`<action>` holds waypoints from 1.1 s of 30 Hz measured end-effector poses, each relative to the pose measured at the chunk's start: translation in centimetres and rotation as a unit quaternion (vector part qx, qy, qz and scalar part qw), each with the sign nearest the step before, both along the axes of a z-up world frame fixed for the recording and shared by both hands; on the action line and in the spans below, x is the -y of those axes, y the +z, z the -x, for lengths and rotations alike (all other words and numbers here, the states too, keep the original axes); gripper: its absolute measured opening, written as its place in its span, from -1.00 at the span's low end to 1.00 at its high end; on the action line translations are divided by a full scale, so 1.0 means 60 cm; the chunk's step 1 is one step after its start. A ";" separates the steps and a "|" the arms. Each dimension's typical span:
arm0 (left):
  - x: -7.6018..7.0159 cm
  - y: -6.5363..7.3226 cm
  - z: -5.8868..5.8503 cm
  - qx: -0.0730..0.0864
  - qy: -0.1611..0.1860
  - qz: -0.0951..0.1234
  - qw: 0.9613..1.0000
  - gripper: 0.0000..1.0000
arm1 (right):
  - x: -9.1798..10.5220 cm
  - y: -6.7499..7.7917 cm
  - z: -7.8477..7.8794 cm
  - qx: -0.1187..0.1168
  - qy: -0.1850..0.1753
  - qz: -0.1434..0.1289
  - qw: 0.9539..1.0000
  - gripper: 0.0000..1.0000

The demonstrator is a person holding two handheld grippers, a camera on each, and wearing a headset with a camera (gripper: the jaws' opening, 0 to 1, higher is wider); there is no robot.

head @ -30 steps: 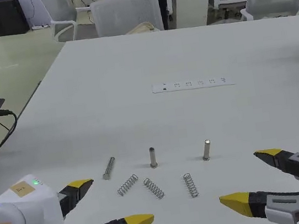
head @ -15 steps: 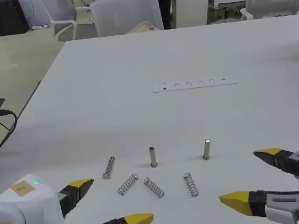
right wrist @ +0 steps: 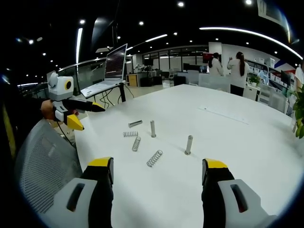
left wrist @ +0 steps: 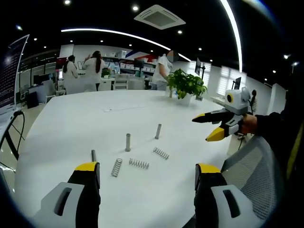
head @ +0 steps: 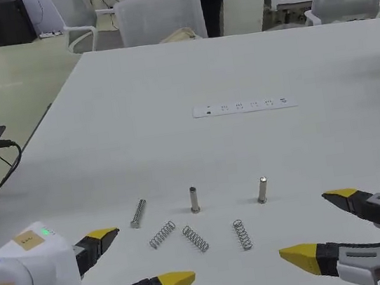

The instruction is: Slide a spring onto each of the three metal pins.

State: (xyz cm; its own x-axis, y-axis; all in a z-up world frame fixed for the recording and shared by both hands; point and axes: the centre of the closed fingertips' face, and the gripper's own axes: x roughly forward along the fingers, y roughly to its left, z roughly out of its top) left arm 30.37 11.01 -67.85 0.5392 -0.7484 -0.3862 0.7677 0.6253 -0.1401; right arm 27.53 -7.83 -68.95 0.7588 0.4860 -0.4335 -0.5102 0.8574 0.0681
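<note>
Low over the white worktop (head: 237,72), the left gripper (head: 144,257) and right gripper (head: 311,224) hover with fingers (head: 174,283) spread wide, touching nothing. Ahead of the fingers, between the two grippers, three springs (head: 196,239) lie loose in a row. Just beyond the springs, the middle pin (head: 194,200) and right pin (head: 262,190) stand upright; the left pin (head: 137,213) lies flat, past the left fingertips.

right gripper's tongs (right wrist: 159,165) wide apart, three springs (right wrist: 154,158) and three pins (right wrist: 189,144) on the white table (right wrist: 237,137) beyond
</note>
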 end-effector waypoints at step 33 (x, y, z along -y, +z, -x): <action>0.000 -0.001 -0.002 -0.004 0.000 -0.002 1.000 0.57 | 0.000 0.002 -0.001 -0.001 0.002 -0.003 1.000 0.50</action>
